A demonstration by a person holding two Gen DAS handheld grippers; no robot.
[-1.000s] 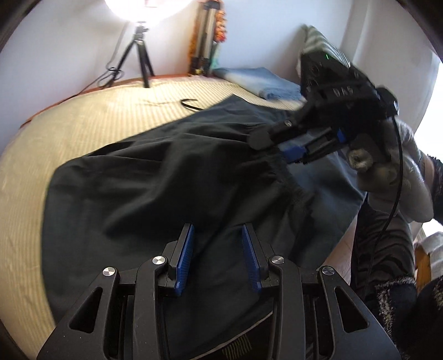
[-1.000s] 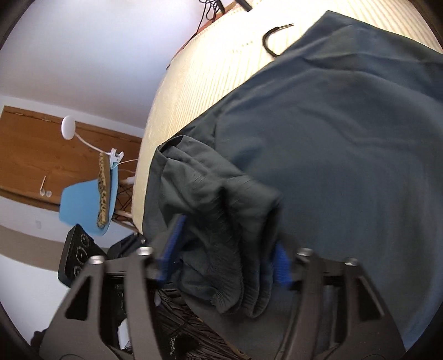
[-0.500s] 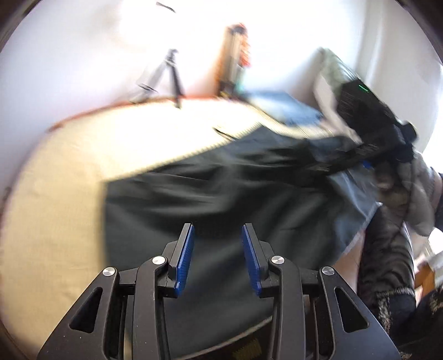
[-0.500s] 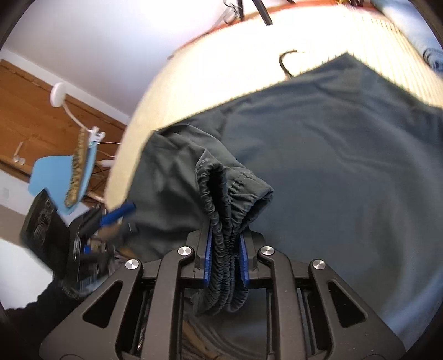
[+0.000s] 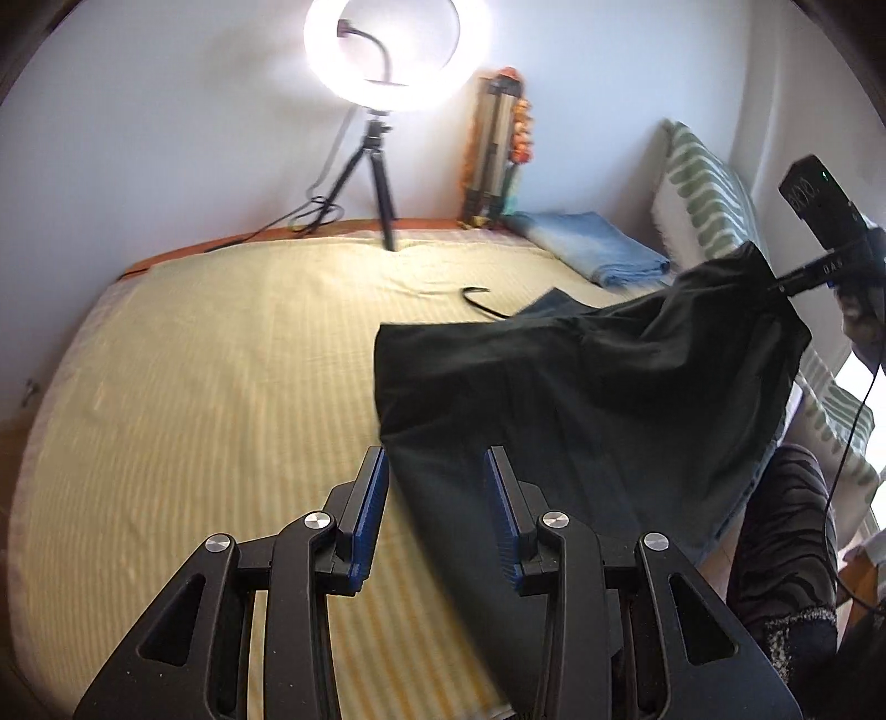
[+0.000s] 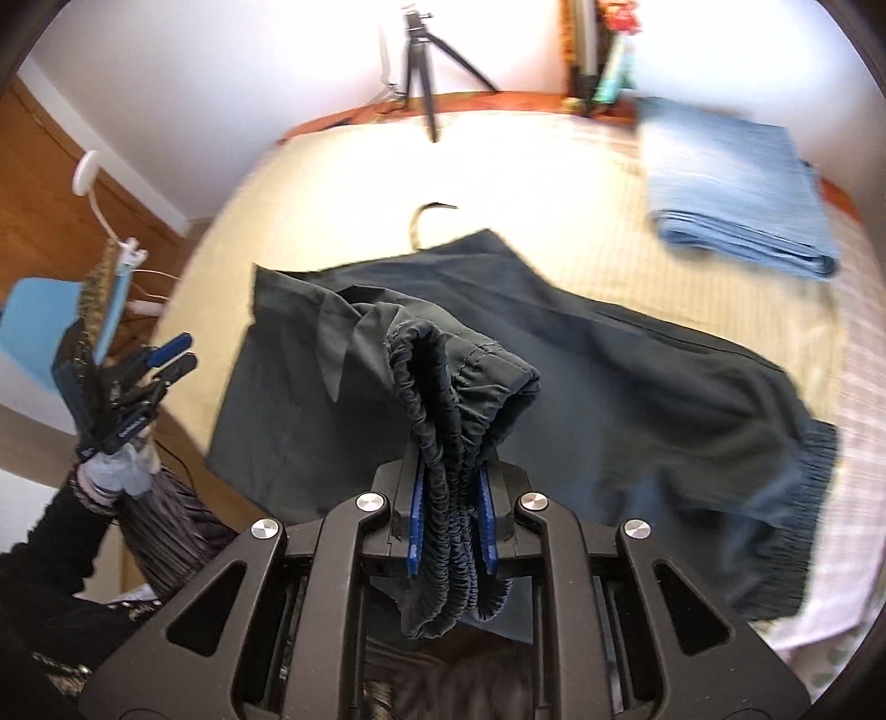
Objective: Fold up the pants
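Dark pants lie spread on the yellow striped bed. My right gripper is shut on the bunched elastic waistband and holds it up off the bed. In the left wrist view that gripper sits at the right, with the pants hanging from it in a slope down to the sheet. My left gripper hovers open above the pants' near left edge, nothing between its blue pads. The right wrist view shows the left gripper off the bed's left side in a gloved hand.
A ring light on a tripod stands at the far edge of the bed. A folded blue cloth and a green-patterned pillow lie at the back right. A black hook rests beyond the pants. A person's patterned leg stands at the right.
The right gripper closed on the gathered waistband and rose with it. The pants slid right, baring the sheet on the left. The left gripper lifted slightly, still open.
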